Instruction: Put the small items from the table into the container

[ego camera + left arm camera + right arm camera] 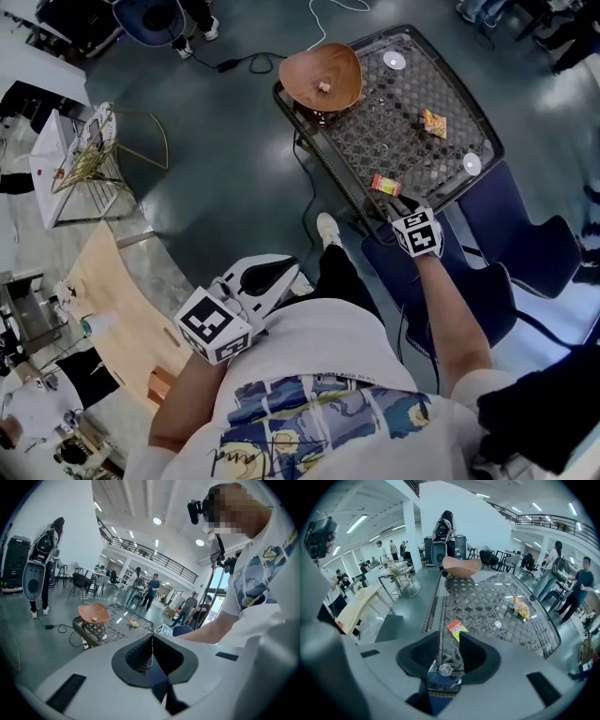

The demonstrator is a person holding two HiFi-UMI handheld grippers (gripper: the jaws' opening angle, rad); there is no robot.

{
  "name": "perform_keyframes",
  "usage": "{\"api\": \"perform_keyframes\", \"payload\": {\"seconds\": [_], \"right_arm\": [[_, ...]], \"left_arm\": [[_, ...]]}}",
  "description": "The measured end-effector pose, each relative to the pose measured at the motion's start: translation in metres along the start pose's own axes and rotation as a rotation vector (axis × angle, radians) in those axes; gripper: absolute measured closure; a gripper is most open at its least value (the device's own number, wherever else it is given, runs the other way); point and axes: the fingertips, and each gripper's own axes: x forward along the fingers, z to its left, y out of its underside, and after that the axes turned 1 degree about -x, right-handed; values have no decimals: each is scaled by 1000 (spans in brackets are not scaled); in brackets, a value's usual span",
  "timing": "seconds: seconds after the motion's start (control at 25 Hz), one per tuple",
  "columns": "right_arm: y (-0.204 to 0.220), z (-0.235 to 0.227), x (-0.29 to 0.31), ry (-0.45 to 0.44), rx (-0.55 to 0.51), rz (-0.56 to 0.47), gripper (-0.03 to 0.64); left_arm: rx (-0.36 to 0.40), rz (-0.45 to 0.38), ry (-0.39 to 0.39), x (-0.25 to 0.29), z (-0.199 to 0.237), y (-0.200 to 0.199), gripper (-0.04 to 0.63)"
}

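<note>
Orange packet [456, 628] is lying on the patterned glass desk [487, 604], just ahead of the spread right claw [450, 643].

The right claw is pointing steeply down over the desk's near edge. Its jaws are standing apart with only the desk top showing between them, and they are not touching the packet. Farther along the desk a yellow striped packet [521, 608] is lying well apart from the orange one. At the far end the brown bowl [461, 566] is sitting with one small pale item [324, 87] resting inside it. The left claw [152, 641] is hovering off the desk, close to the person's body and well away from the packets. Its ridged pads are pressing together with nothing between them.
</note>
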Motion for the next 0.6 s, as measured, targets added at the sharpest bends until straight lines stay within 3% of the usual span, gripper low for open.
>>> {"api": "perform_keyframes", "payload": {"seconds": [0.6], "right_arm": [[10, -23, 69, -104, -229, 167, 485]], "left_arm": [[-73, 19, -33, 32, 28, -19, 586]]}}
